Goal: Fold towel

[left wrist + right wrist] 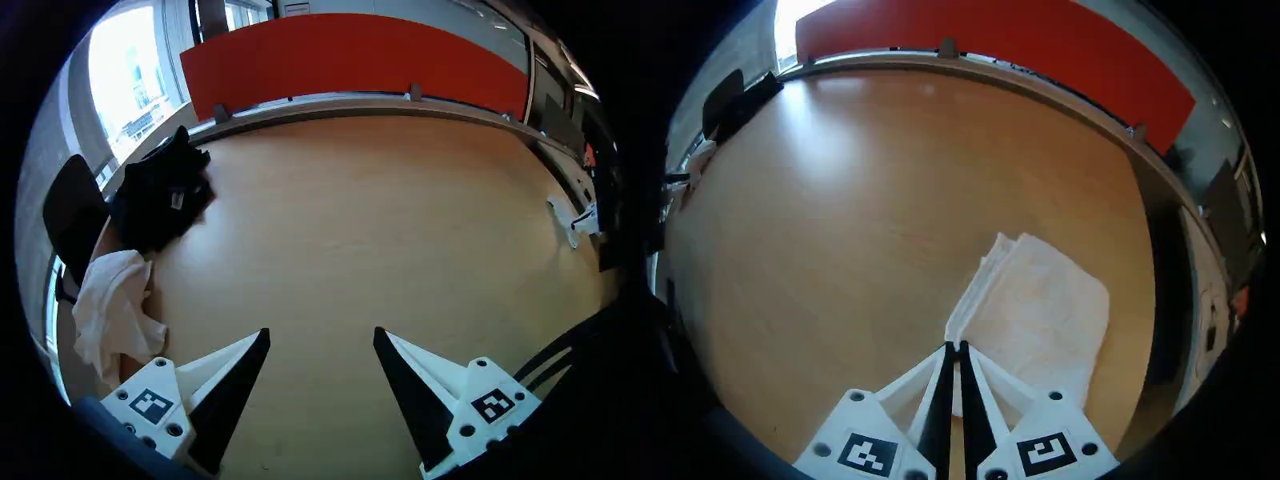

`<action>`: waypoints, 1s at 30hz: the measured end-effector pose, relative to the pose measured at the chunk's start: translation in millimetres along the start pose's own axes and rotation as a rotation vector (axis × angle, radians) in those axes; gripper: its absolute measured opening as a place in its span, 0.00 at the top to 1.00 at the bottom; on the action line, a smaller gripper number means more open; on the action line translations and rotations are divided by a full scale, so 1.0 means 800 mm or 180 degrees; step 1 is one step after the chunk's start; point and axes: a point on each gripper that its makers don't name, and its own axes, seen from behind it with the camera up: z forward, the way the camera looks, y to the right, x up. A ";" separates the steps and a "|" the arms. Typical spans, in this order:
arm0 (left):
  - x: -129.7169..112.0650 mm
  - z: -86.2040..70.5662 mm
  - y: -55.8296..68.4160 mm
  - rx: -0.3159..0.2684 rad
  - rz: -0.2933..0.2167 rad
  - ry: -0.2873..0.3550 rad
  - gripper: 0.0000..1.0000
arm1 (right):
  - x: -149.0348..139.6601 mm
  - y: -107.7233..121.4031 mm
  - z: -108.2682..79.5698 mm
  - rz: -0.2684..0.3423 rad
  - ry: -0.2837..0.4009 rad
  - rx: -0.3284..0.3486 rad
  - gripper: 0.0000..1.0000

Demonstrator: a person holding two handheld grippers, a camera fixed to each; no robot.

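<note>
- The right gripper [954,346] is clenched: its two fingers are pressed almost together, with only a thin slit between them.
- Its tips are at the near corner of the towel [1040,304]. I cannot tell if they pinch any cloth.
- The towel is white and folded in layers. It lies flat on the table [840,208], and part of it goes under the right finger.
- The left gripper [320,332] is released, with its fingers spread wide and nothing between them.
- It hangs over bare wood of the table.
- Far to its left, at the table edge, lies a crumpled white cloth [112,308], and just behind it a black heap [164,196].
- A dark chair [72,212] stands beside these.
- An orange screen [360,60] runs along the far edge of the table, with a bright window [128,80] at its left.
</note>
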 end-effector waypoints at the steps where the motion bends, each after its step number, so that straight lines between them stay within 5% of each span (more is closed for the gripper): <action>1: 0.001 0.000 0.000 -0.0003 0.0002 0.0005 0.04 | 0.002 0.001 -0.002 -0.0002 0.0013 -0.0008 0.95; 30: 0.021 -0.001 0.002 -0.0052 -0.0004 0.0132 0.04 | 0.062 0.050 -0.076 0.0016 0.0345 -0.0295 0.95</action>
